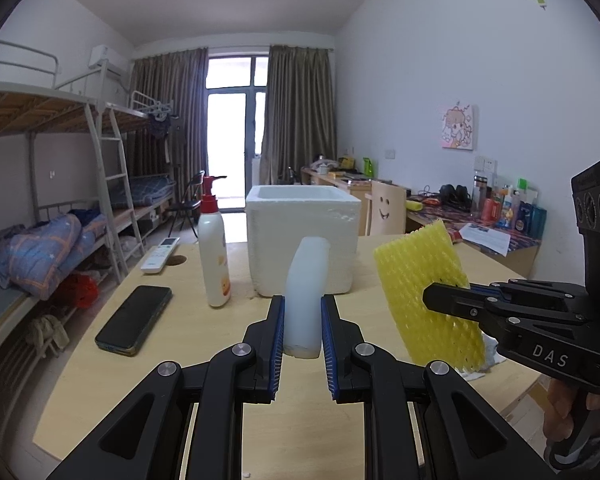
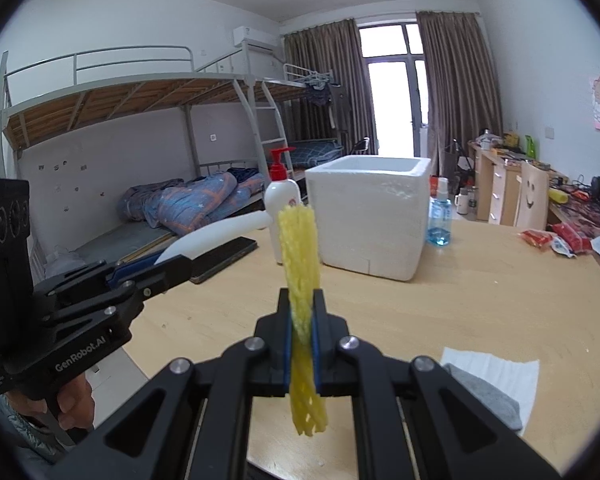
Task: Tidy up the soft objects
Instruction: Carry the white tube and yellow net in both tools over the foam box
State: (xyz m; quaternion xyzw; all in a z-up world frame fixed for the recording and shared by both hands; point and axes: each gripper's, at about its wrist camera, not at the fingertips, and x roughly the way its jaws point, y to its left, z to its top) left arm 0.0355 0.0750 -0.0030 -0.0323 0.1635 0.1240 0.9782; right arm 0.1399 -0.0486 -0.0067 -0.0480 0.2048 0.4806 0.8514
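Now white foam piece (image 1: 305,296) pinched in left gripper (image 1: 302,344), yellow foam net (image 2: 301,280) in right gripper (image 2: 301,332)

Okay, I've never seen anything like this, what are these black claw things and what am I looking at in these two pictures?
No robot here: a person holds a hand tool in each hand, each ending in a two-finger claw with a camera looking along the fingers. One picture is from the left claw, which grips a white foam strip. The other is from the right claw, which pinches a yellow foam net. Each claw shows in the other's picture. On the wooden table stand a white foam box, a lotion bottle and a blue spray bottle; a phone, remote and grey sock lie there.
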